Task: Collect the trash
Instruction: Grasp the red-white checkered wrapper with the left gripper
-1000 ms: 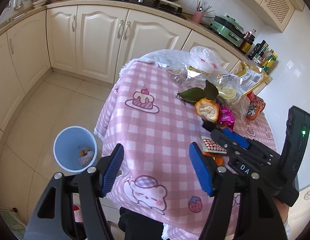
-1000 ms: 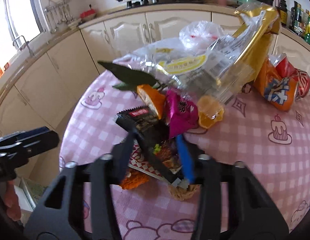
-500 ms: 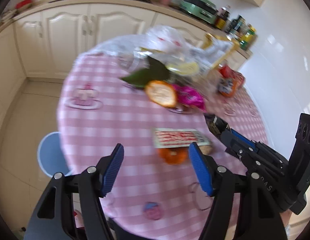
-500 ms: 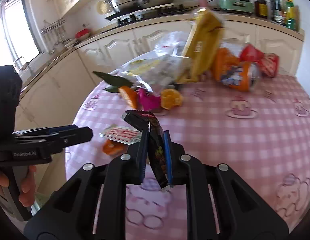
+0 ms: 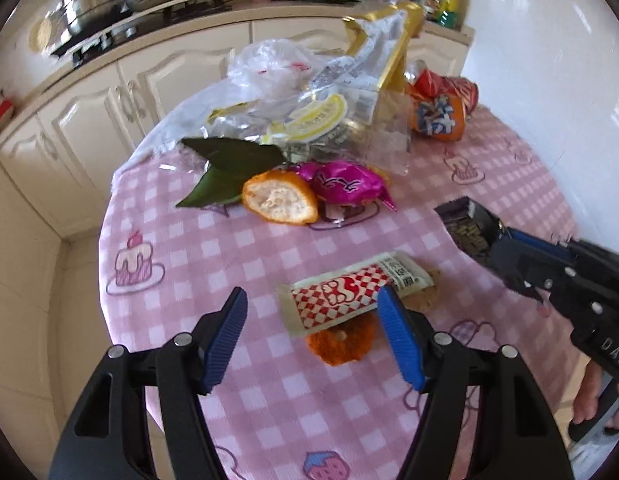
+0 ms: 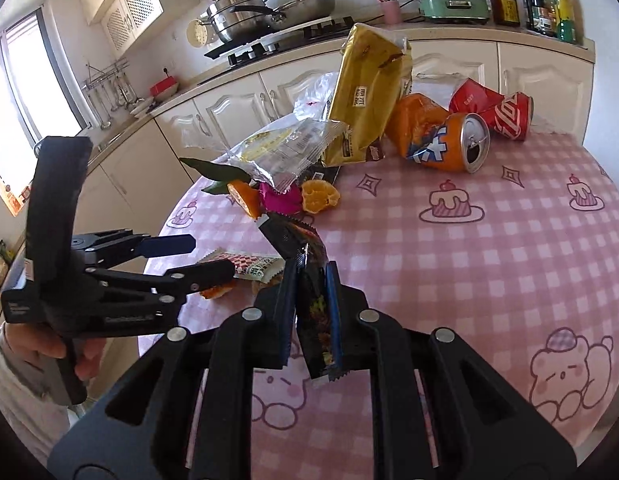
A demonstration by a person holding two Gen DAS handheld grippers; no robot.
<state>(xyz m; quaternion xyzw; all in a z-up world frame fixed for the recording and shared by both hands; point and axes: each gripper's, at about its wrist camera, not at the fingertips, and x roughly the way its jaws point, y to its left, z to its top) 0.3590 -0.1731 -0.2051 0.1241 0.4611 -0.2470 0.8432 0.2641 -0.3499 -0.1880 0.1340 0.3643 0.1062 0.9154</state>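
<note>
Right wrist view: a dark wrapper [image 6: 311, 280] pinched over the pink checked table [image 6: 489, 260].

The right gripper [image 6: 309, 276] is clamped tight on it, lifted clear of the cloth. The left gripper [image 5: 313, 310] hangs spread wide and empty above the red-checked wrapper [image 5: 349, 294], which lies flat on an orange peel [image 5: 343, 344].

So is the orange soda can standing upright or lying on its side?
On its side: the orange soda can lies on the pink checked tablecloth, its opened top facing the camera.

Black wrapper [image 6: 309, 276] now off table, in right claw [image 6: 311, 292].
</note>
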